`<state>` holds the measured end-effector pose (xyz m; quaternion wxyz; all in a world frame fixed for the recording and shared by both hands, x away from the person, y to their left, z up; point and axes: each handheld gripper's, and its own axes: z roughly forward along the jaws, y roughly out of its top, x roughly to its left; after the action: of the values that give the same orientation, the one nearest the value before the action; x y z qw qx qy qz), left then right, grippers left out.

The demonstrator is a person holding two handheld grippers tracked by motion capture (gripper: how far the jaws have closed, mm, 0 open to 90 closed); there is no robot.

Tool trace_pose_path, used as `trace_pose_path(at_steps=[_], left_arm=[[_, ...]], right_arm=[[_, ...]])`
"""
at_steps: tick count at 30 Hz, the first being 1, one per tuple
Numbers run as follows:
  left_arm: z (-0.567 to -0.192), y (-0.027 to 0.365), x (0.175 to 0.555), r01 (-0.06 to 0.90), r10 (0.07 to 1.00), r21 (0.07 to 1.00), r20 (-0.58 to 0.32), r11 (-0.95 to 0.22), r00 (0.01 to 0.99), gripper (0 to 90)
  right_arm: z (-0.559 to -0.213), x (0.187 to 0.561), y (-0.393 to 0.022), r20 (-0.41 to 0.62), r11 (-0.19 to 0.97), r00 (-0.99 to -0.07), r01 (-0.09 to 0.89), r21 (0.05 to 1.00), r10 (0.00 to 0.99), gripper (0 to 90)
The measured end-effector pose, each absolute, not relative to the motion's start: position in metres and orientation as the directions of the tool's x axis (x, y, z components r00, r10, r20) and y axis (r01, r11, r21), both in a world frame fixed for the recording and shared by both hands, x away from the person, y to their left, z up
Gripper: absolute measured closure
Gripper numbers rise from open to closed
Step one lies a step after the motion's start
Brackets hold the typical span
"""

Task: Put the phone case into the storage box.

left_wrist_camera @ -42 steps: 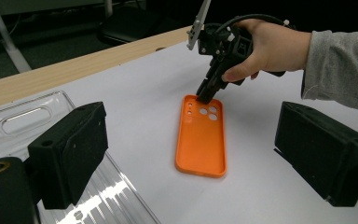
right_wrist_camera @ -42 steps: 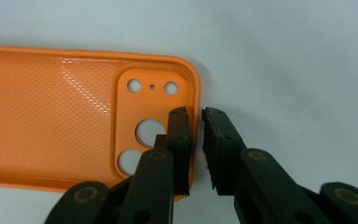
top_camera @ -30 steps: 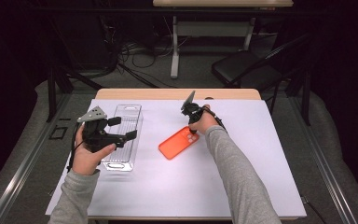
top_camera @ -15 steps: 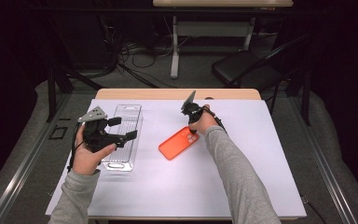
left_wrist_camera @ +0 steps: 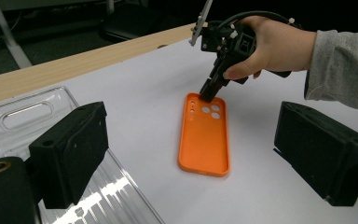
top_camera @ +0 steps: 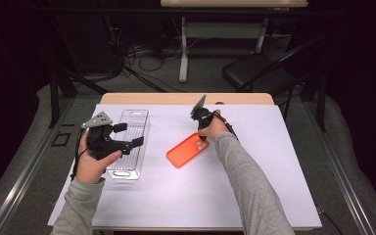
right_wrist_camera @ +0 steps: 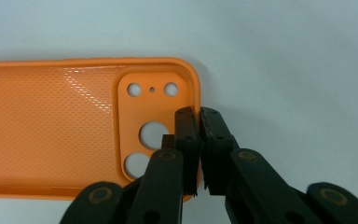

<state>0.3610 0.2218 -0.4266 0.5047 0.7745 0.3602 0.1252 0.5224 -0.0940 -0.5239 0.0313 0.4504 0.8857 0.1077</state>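
An orange phone case (top_camera: 187, 151) lies hollow side up on the white table top, its camera-hole end toward the far side. My right gripper (top_camera: 203, 136) points down at that end. In the right gripper view, the right gripper (right_wrist_camera: 199, 116) is shut on the case's end wall (right_wrist_camera: 195, 88), one jaw inside the orange case (right_wrist_camera: 51, 126) and one outside. My left gripper (top_camera: 129, 135) is held open over a clear plastic tray (top_camera: 133, 117), nothing between its jaws. The left gripper view looks across at the case (left_wrist_camera: 204, 140) and the right gripper (left_wrist_camera: 209, 95).
The clear tray (left_wrist_camera: 23, 112) lies at the table's left, long side running front to back. A wooden strip (top_camera: 176, 98) shows along the table's far edge. Beyond it are a dark chair (top_camera: 254, 71), table legs and floor cables.
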Motion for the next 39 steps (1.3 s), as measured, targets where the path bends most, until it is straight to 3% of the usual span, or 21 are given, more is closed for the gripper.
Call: trace_pose_path(at_steps=[39], left_arm=[[-0.427,0.225,0.362,0.438,0.69,0.871,-0.176,-0.223,0.702,10.8]], right_arm=[[-0.507,0.516,-0.106,0.087,0.554,-0.599,0.778,0.297,0.796,87.6]])
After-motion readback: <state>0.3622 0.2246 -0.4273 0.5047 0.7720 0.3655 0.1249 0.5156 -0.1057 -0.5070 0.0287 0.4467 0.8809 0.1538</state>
